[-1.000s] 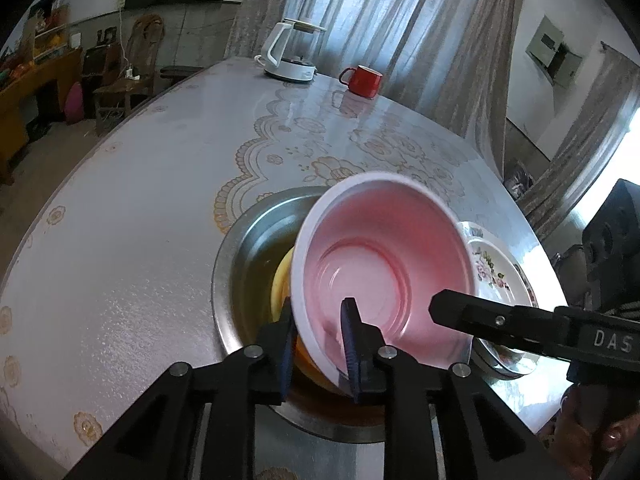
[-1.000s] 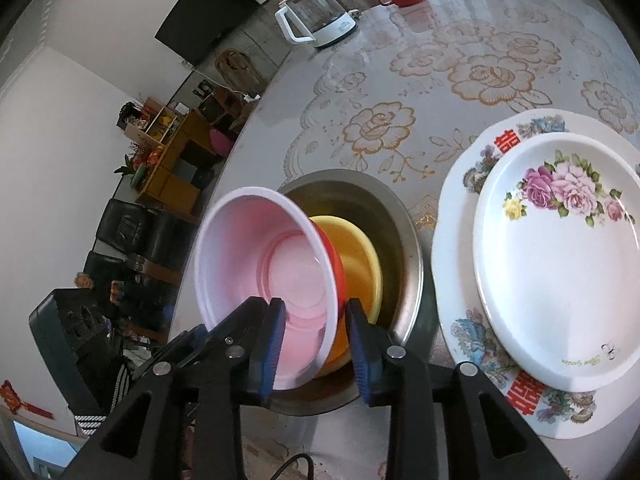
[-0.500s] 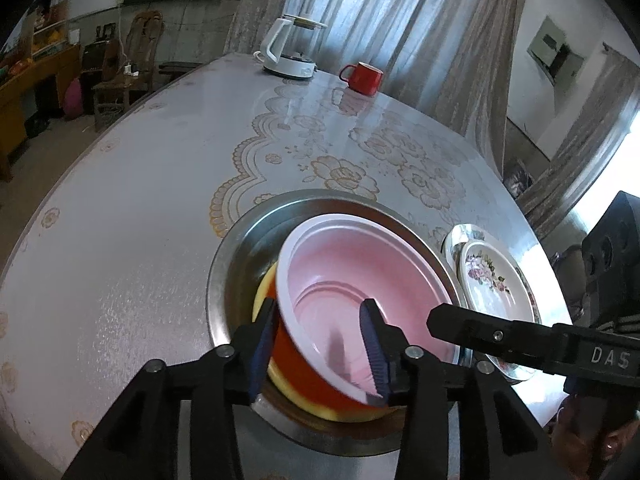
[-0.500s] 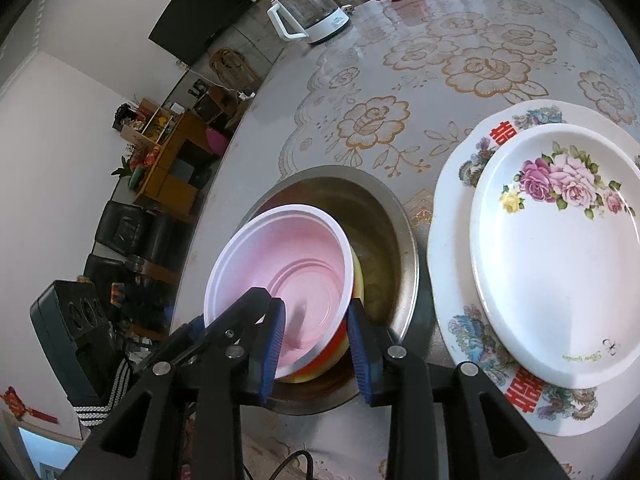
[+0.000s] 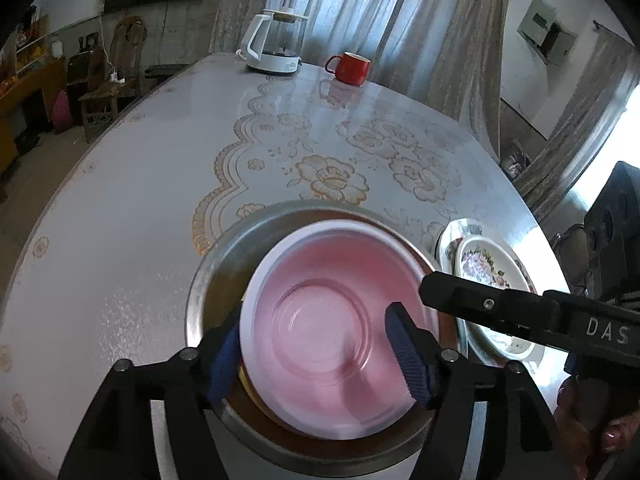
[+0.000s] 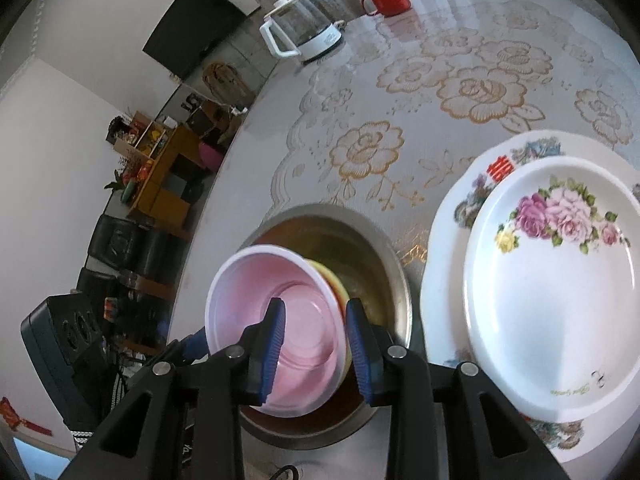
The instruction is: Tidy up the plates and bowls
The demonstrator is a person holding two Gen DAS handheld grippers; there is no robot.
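We hold both grippers over one stack of bowls at the near edge of the table (image 5: 140, 184). The left gripper (image 5: 320, 354) stands wide apart: its left pad sits just outside the rim of the pink bowl (image 5: 332, 332) and its right pad hangs inside, over the bowl's floor, neither one clearly pressing the wall. The right gripper (image 6: 316, 350) straddles the same bowl's right-hand wall, one blue pad inside the pink bowl (image 6: 280, 328) and one outside; its jaws are parted, and we cannot tell whether the pads touch the wall. The pink bowl sits nested in a yellow bowl (image 6: 330, 280), of which only a sliver of rim shows, and both rest inside the wide steel basin (image 6: 384, 264) directly ahead of our fingers. To the right of the right gripper, a small flowered plate (image 6: 560, 300) lies on a larger plate (image 6: 452, 208). Far ahead of both grippers stand a kettle (image 5: 276, 46) and a red mug (image 5: 350, 68).
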